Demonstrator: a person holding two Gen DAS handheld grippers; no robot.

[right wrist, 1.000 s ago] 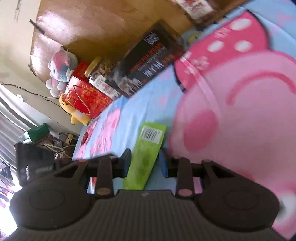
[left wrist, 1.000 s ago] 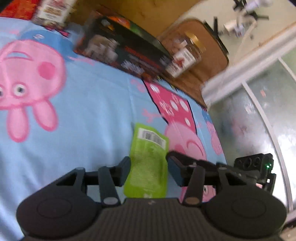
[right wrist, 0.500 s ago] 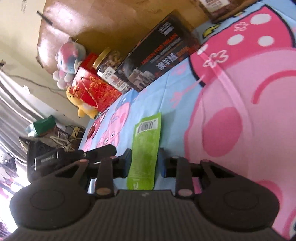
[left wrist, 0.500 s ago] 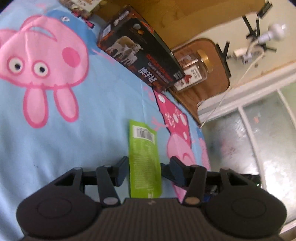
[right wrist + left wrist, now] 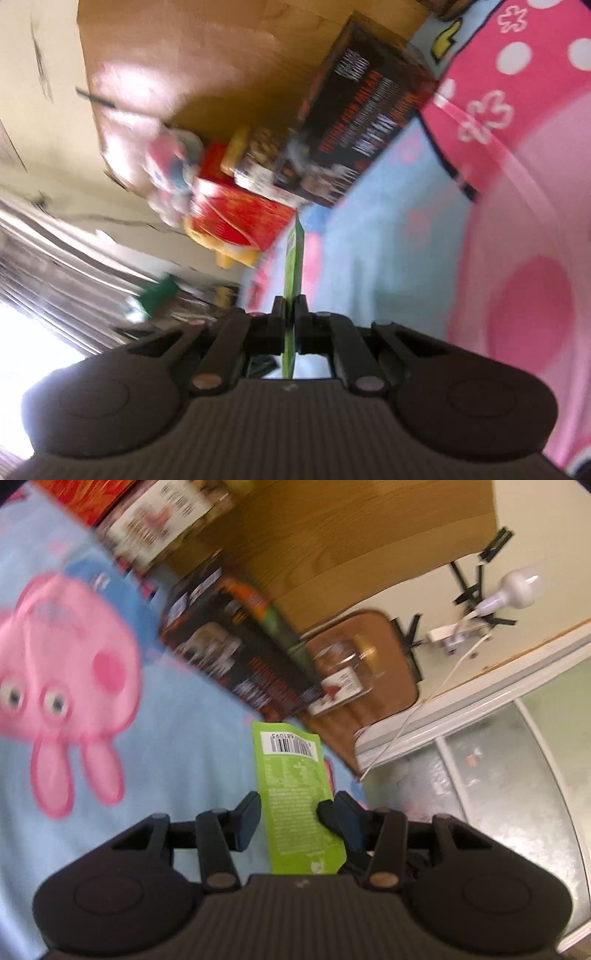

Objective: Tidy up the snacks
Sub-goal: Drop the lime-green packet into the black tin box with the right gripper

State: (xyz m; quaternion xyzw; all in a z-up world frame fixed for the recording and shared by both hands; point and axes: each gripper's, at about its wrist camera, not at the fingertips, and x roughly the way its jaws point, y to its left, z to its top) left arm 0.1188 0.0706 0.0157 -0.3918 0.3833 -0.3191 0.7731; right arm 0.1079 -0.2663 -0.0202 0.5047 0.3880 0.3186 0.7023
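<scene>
A flat green snack packet (image 5: 295, 794) with a barcode label stands between the fingers of my left gripper (image 5: 291, 812), which is open around it with a gap on the left side. In the right wrist view my right gripper (image 5: 290, 308) is shut on a green snack packet (image 5: 293, 258), seen edge-on and held above the bed. A black snack box (image 5: 236, 657) stands at the headboard; it also shows in the right wrist view (image 5: 362, 118). A clear jar (image 5: 343, 672) lies beside it.
The blue cartoon-pig bedsheet (image 5: 166, 746) covers the bed. A red box (image 5: 236, 218), a jar (image 5: 255, 151) and a plush toy (image 5: 173, 166) line the wooden headboard (image 5: 332, 554). A glass door (image 5: 517, 794) is at right.
My right gripper has closed on its green packet and turned it edge-on, lifting it. The left wrist view has swung and tilted upward; its packet stays between the fingers. Both views are motion-blurred.
</scene>
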